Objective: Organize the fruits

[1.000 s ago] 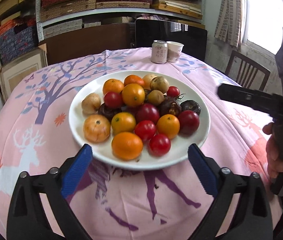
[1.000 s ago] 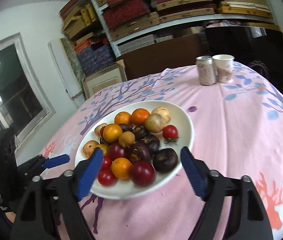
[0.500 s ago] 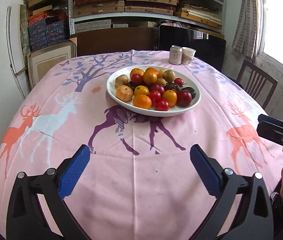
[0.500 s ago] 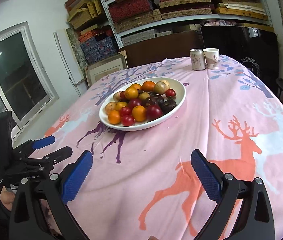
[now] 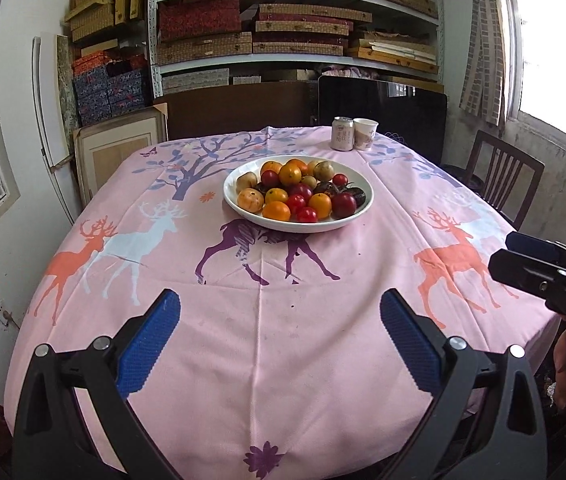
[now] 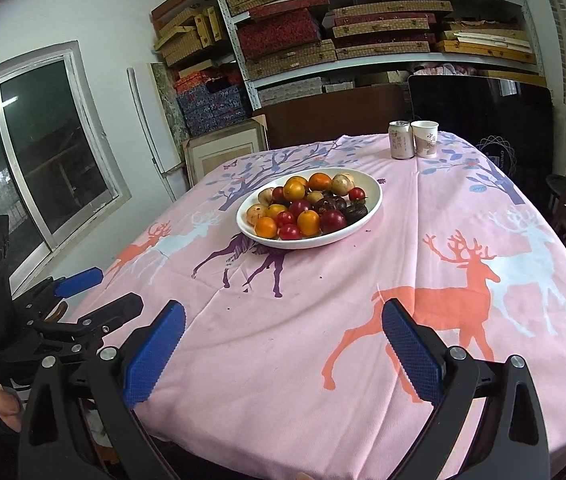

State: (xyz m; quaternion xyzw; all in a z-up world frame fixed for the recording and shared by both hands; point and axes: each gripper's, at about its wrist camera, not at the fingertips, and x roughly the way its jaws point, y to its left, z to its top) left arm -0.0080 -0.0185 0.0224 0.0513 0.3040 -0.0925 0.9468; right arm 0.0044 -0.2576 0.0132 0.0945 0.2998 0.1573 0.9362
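A white plate (image 5: pixel 357 212) (image 6: pixel 367 220) sits mid-table, heaped with oranges (image 5: pixel 276 211) (image 6: pixel 265 227), red tomatoes (image 5: pixel 307 214) (image 6: pixel 290 232), dark mangosteens (image 6: pixel 355 212) and tan round fruits (image 5: pixel 324 170). My left gripper (image 5: pixel 279 326) hangs open over the table's near edge, far short of the plate, nothing between its blue pads. My right gripper (image 6: pixel 283 330) is open too, equally far back and empty. Each gripper shows at the side of the other's view: the right one (image 5: pixel 539 270), the left one (image 6: pixel 83 300).
A pink deer-print cloth (image 5: pixel 243 320) covers the round table. A drink can (image 5: pixel 341 133) and a paper cup (image 5: pixel 365 133) stand at the far edge. A wooden chair (image 5: pixel 499 172) is at the right, shelves of boxes (image 5: pixel 283 32) behind. A person's hand (image 6: pixel 3 404) holds the left gripper.
Both grippers have drawn back from just before the plate to the table's near edge and risen a little. The right gripper's jaws have spread wider.
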